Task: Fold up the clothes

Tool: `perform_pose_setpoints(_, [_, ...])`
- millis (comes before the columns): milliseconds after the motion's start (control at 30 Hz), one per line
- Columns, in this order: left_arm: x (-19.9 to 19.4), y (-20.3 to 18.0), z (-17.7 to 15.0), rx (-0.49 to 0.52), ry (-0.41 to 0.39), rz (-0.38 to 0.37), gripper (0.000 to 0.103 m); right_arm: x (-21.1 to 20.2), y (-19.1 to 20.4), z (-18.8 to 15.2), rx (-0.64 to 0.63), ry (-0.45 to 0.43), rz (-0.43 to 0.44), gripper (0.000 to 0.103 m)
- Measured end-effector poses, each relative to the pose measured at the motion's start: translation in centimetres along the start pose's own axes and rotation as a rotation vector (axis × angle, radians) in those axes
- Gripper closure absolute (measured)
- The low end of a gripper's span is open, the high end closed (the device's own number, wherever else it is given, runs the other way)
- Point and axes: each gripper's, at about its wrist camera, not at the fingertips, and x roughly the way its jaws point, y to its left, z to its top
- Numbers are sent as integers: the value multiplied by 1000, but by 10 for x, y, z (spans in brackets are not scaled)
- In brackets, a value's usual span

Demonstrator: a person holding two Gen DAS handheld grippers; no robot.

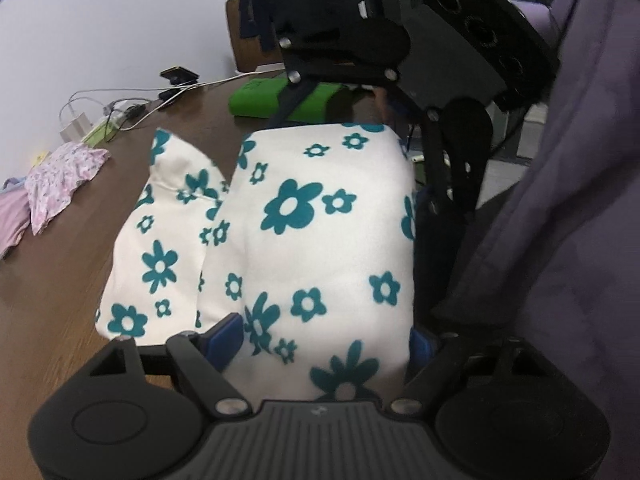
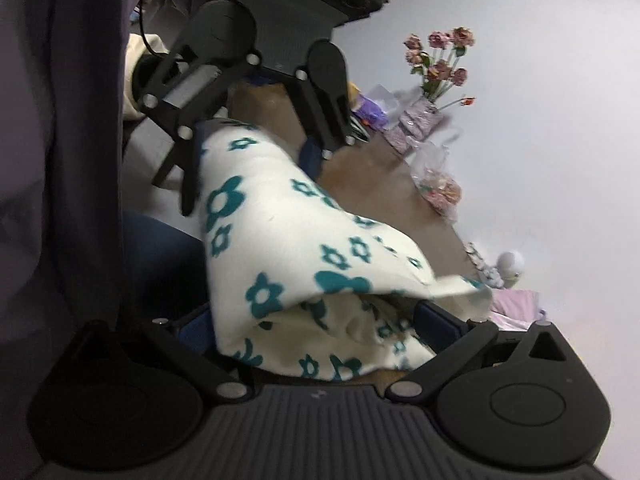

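A white garment with teal flowers [image 1: 312, 232] is held up between both grippers above the brown table [image 1: 60, 280]. My left gripper [image 1: 326, 340] is shut on its near end; the cloth fills the gap between the blue pads [image 1: 226, 334]. My right gripper [image 2: 320, 332] is shut on the other end of the same garment [image 2: 288, 248]. Each gripper shows in the other's view, the right one in the left wrist view [image 1: 400, 148] and the left one in the right wrist view [image 2: 256, 140]. A lower fold hangs down toward the table at the left [image 1: 160, 240].
Pink and lilac clothes [image 1: 60, 184] lie at the table's left. A green folded item [image 1: 280, 96], cables and a charger [image 1: 76, 124] sit at the back. A vase of flowers [image 2: 432, 80], a plastic bag [image 2: 438, 184] and pink cloth [image 2: 516, 308] stand near the wall. The person's purple clothing [image 1: 560, 240] is close by.
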Motion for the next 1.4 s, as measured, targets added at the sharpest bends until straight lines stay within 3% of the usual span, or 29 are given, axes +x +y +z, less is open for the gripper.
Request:
perform_pose_setpoints(167, [3,1,-1,40,0,-2,21,-9,8,5,-55,5,-82,0])
perform_pose_setpoints(267, [5,2,1,59,15,-3,21,-8,12,9,-100,-28,-88,0])
perform_pose_setpoints(433, [4,4,-1,57,12,-14,21,-2,21,19,-195,-57,-19,0])
perform_pose_setpoints(567, [2,7,-4,38,-8,-23,21,7,26,23,-206,-19,103,1])
perform_pose_setpoints(667, [0,9,-6,20,-24,-31,22,9,20,22,-102,5,173,6])
perform_pose_setpoints(700, [-2,9,-6,12,-26,-36,22,7,12,22,-16,-2,197,9])
perform_pose_setpoints(767, [-7,11,-6,-11,-38,-51,22,3,-6,23,163,-19,244,23])
perform_pose_setpoints(900, [-22,20,-9,-84,-112,-60,19,-4,-24,14,330,-44,313,32])
perform_pose_setpoints(1033, [-30,13,-17,-118,-172,-12,17,-16,-42,-1,504,-87,386,58])
perform_pose_setpoints(1233, [-37,-2,-33,-122,-204,41,17,-11,-69,-13,650,-114,482,63])
perform_pose_setpoints(1400, [-45,5,-37,-141,-302,53,14,-10,-81,-30,794,-136,579,65])
